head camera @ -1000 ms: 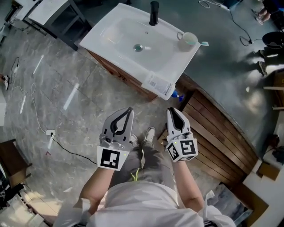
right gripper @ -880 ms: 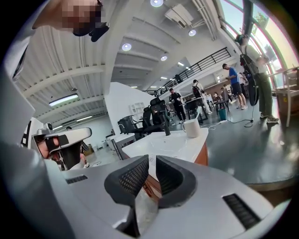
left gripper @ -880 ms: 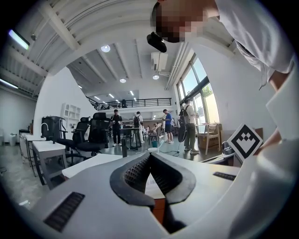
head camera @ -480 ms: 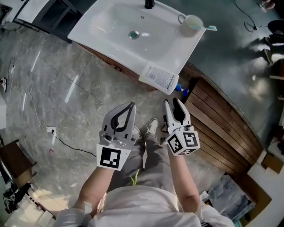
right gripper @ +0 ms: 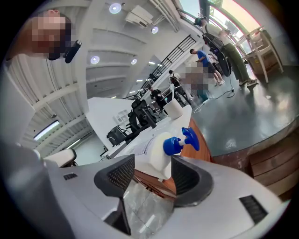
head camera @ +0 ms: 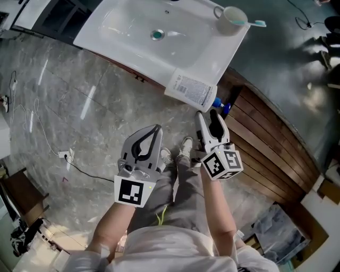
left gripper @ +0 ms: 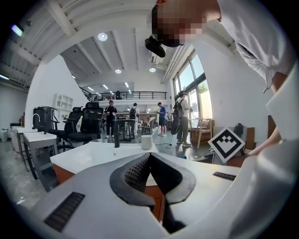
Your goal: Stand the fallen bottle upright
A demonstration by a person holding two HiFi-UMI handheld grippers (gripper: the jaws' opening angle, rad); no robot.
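Observation:
A white bottle [head camera: 191,91] with a blue pump top [head camera: 221,107] lies on its side at the near right corner of the white sink top [head camera: 133,48], with the pump end past the edge. In the right gripper view the bottle [right gripper: 156,156] and its blue pump [right gripper: 181,141] sit just beyond the fingertips. My right gripper [head camera: 208,115] [right gripper: 148,170] has just been opening; its jaws stand apart with nothing pressed between the pads. To its left, my left gripper [head camera: 155,129] [left gripper: 148,156] is shut and empty, lower than the sink's edge.
A cup holding a toothbrush [head camera: 232,16] stands on the sink's far right corner, by the basin with its drain [head camera: 157,35]. A curved wooden platform [head camera: 265,154] lies to the right. A cable and socket [head camera: 66,155] trail on the stone floor. People stand far behind the sink.
The right gripper has rolled, and its jaws have gone from shut to apart. It now sits closer below the bottle's pump end. The sink has slid up in the head view.

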